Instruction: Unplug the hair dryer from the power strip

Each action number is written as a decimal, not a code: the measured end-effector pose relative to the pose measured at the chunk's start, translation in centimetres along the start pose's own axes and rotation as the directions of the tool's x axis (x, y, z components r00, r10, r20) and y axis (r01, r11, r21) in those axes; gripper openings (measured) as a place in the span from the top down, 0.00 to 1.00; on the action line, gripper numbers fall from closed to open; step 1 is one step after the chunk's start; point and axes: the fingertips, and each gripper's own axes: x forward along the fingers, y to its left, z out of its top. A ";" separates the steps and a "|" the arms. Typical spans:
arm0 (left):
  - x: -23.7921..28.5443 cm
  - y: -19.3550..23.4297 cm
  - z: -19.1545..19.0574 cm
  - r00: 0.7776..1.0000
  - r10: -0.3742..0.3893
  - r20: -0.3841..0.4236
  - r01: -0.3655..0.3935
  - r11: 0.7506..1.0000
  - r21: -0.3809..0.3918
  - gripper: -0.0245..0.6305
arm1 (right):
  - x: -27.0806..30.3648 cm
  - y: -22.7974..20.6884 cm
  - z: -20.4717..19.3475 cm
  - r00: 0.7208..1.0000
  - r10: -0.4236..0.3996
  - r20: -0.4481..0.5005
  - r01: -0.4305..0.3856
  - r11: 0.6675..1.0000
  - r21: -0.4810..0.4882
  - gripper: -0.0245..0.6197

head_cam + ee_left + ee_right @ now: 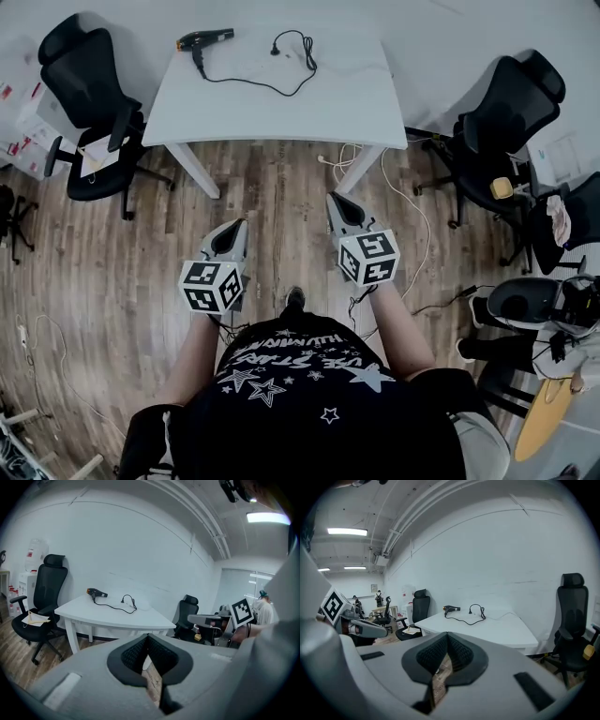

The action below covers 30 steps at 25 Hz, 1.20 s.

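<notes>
A black hair dryer (202,39) lies at the far left of the white table (356,108). Its black cord (272,89) loops across the top and ends in a plug (275,49) lying loose on the table. I cannot make out a power strip. The dryer (96,592) also shows in the left gripper view, and the dryer (451,608) in the right gripper view. My left gripper (230,234) and right gripper (336,202) hang over the wooden floor, well short of the table. Both are shut with nothing between the jaws.
A black office chair (89,94) with papers on its seat stands left of the table. Another chair (497,131) stands to the right, with more chairs and clutter beyond it. White cables (403,202) trail over the floor below the table's right leg.
</notes>
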 end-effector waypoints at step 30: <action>14.8 11.0 8.4 0.995 -0.092 -0.041 0.092 0.996 -0.002 0.95 | 16.1 -7.7 5.6 0.993 -0.115 -0.029 0.117 0.988 0.096 0.95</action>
